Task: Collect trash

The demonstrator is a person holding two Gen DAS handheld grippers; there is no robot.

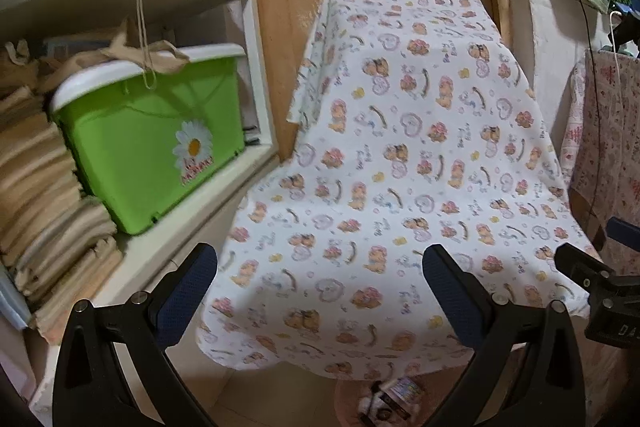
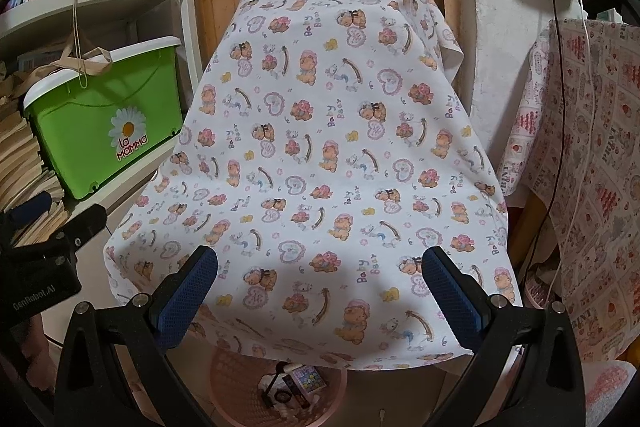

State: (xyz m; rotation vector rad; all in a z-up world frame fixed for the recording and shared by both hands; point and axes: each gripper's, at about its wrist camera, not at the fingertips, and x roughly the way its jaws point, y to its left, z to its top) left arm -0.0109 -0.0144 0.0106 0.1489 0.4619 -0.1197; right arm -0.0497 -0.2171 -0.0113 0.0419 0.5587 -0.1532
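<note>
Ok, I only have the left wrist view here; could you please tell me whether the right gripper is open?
Observer: Yes, the right gripper has its jaws wide apart, with nothing between them.
Operator: Thank you. I see something blurred below the edge of the bear-print cloth; what is it?
Observer: It is a pink basket that already holds a small colourful box and some dark scraps.
Operator: And can you read the label on the green bin?
Observer: It reads "La Mamma", under a daisy.
</note>
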